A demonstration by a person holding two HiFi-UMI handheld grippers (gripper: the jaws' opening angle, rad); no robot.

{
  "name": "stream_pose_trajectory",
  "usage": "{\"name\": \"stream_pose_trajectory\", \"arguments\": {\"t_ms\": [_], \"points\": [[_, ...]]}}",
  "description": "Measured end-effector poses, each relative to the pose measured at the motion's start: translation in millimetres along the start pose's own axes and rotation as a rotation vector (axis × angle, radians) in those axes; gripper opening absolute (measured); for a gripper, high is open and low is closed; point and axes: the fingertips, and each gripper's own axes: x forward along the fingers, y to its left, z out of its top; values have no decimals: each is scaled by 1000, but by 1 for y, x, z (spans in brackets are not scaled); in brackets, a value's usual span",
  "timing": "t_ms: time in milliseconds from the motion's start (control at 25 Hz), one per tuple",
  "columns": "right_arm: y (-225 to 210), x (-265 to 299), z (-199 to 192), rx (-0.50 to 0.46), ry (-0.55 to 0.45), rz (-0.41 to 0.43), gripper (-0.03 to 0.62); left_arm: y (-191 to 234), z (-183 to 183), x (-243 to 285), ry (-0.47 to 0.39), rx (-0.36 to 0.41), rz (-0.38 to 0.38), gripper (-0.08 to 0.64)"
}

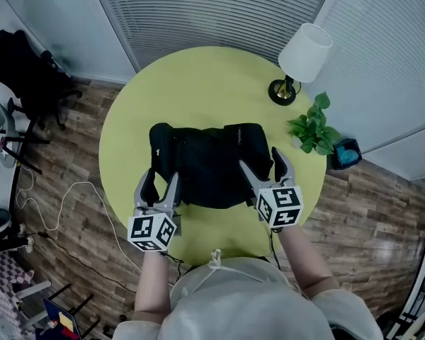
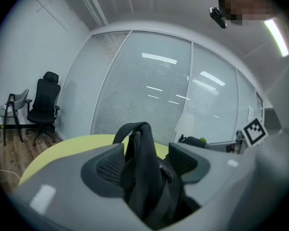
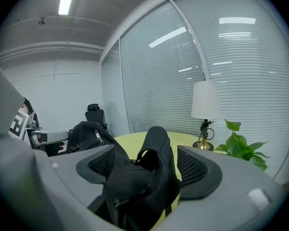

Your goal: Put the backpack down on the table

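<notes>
Black backpack [image 1: 209, 163] fabric sits inside left hand-held gripper [image 1: 163, 178] and right hand-held gripper [image 1: 261, 159] (both wide open).

left hand-held gripper [image 2: 147, 163] jaws apart — black backpack strap [image 2: 143, 146] upright between them; yellow-green table [image 2: 62, 150] behind

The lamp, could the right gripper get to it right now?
Probably yes: the right gripper is open, and bare table lies between it and the lamp, though backpack fabric sits between its jaws.
</notes>
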Motion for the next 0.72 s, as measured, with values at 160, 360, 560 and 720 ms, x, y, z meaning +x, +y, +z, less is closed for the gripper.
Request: {"name": "stream_pose_trajectory", "arguments": {"t_ms": [160, 360, 560, 720], "points": [[8, -34, 12, -5, -61, -57, 311, 0, 10, -26, 2, 4, 47, 218], [23, -72, 10, 24, -94, -110, 147, -6, 26, -67, -43, -24, 29, 61], [48, -108, 0, 70, -103, -128, 2, -11, 27, -102, -49, 6, 10, 14], [78, -131, -9, 82, -100, -94, 1, -23, 25, -129, -48, 73, -30, 8]]}}
